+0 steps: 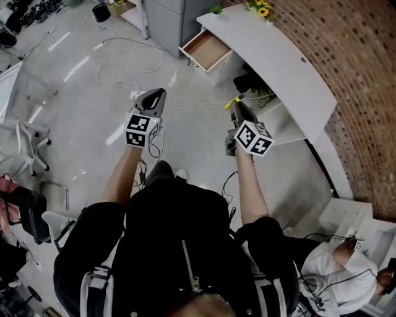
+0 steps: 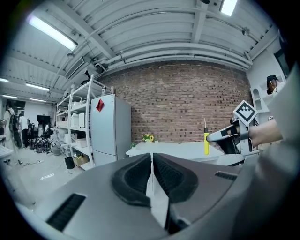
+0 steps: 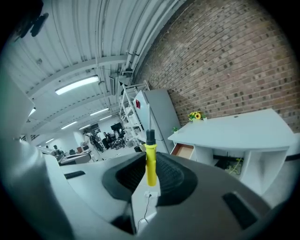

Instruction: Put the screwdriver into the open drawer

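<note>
Where my sight is failing: from overhead the screwdriver (image 3: 150, 165) is showing only as a yellow fleck at the right gripper (image 3: 150, 158). Its metal shaft is fading into the bright ceiling in that gripper's own view, and the back of the drawer (image 1: 207, 49) is lying out of sight under the desk (image 1: 281, 59).
Cut off: a second person (image 1: 337, 272), seemingly seated, is being cropped by the lower right corner of the head view and is partly blurred over.
Count: two grippers, one screwdriver, one open drawer, one white desk, one bunch of sunflowers (image 1: 260, 8), one fridge (image 2: 110, 129), one shelf rack (image 2: 75, 126).
Right gripper: its pads are pressing on the yellow handle from both sides. The screwdriver is standing upright between them, with its black collar and shaft rising above the jaw tips.
Left gripper (image 2: 152, 157): its jaws are sitting together with only a thin slit between them, and nothing is caught there.
Screwdriver and drawer: the tool is hanging in the air well short of the drawer. The drawer is gaping ahead at the end of the desk nearest the fridge.
</note>
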`<state>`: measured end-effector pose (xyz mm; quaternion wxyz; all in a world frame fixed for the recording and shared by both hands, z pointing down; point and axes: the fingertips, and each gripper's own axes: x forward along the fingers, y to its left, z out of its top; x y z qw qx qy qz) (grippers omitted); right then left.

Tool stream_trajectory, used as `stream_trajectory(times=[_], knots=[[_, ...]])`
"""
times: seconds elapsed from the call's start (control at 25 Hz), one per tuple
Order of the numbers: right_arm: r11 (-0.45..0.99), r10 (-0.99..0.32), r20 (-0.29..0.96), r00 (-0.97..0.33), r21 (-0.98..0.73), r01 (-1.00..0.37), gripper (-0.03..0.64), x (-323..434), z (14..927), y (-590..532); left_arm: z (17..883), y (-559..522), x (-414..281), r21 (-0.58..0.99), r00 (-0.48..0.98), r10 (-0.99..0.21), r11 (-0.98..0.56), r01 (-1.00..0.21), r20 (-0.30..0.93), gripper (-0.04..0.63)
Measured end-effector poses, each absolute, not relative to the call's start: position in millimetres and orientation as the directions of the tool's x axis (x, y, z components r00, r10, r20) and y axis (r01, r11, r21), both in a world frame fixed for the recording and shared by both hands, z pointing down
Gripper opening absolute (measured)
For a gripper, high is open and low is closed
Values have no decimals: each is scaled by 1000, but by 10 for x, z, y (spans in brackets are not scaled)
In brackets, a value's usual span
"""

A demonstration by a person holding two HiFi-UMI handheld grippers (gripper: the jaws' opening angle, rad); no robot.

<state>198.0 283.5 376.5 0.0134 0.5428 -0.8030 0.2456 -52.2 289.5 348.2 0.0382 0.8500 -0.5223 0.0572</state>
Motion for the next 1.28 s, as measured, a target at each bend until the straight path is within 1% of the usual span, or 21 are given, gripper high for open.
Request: stream_trajectory(times=[0.4, 0.64, 0.92, 1.28], knots=[[291, -853, 295, -431, -417, -861, 75, 1841, 3866, 2636, 3572, 2737, -657, 8, 431, -889, -435, -900, 155, 35], [275, -849, 312, -427, -431, -860, 75, 1688, 3955, 2311, 3654, 2370, -794, 20, 438, -883, -441, -897, 170, 35], [265, -843, 334, -422, -425, -866, 75, 1353, 4014, 1564, 3773, 1572, -1069, 44, 455, -871, -456, -889, 182, 35], [227, -867, 332, -371, -399, -888, 75, 1009, 3848, 599, 3683, 441, -1301, 52, 528, -833, -527, -848, 165, 35]])
